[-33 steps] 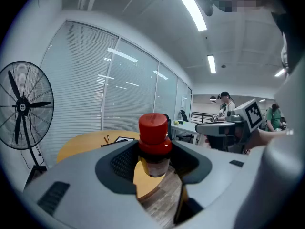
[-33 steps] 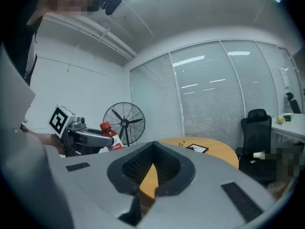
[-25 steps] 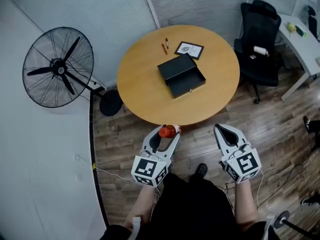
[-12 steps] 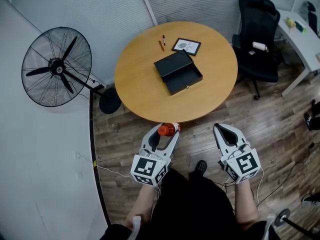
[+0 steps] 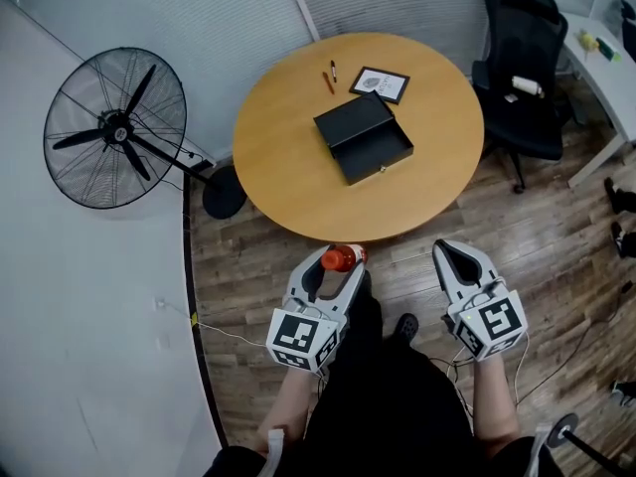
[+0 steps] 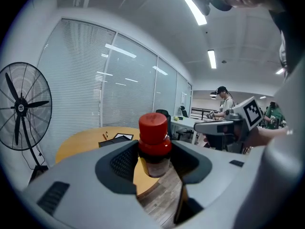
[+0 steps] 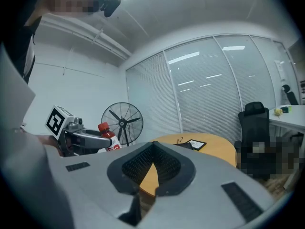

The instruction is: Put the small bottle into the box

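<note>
Grips the small bottle (image 6: pixel 154 138) in the left tool (image 6: pixel 155 152), jaws clamped on the neck just under the red cap, the body hanging free below the pads. Holds it cap up, probably so that it can go down into the box bottom first. Carries it in the air, short of the near edge of the desk (image 5: pixel 288 172), above the wooden floor and well apart from the target.

Holds the right tool (image 5: pixel 455 255) alongside with jaws together and nothing between them, seemingly idle, since one tool is enough for the carry.

Further out, shows the black box (image 5: pixel 364 137) lying open near the middle of the round desk, its lid tipped back on the far side. Beyond it, two pens (image 5: pixel 328 76) and a framed card (image 5: pixel 379 83). Off to the left a standing fan (image 5: pixel 114 129), to the right a black chair (image 5: pixel 527 63).
</note>
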{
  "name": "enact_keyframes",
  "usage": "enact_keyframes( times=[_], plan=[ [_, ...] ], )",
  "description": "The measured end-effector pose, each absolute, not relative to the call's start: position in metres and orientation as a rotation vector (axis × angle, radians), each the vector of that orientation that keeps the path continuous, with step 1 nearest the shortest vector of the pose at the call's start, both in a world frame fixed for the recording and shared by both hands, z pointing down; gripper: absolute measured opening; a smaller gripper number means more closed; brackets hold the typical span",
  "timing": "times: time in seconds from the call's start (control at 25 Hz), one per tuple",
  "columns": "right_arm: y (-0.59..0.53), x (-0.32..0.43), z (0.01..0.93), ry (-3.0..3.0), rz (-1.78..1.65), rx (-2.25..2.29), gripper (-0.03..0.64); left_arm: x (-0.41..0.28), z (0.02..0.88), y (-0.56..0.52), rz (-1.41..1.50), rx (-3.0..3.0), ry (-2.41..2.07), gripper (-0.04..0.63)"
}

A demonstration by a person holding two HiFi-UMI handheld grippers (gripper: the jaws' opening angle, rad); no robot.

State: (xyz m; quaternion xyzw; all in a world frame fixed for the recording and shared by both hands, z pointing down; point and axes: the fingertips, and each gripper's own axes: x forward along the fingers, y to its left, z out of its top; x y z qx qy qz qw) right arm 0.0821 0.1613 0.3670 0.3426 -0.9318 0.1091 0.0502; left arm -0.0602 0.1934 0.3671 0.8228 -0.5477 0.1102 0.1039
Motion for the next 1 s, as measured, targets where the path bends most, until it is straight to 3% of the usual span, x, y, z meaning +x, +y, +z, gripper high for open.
enact_keyframes(
  times=[1.0],
  plan=[
    [0.036,0.009,0.35,-2.729,0.299,1.262,0.009,-0.132,0.367,0.04,0.367,2.589,-1.429,0.206]
  ],
)
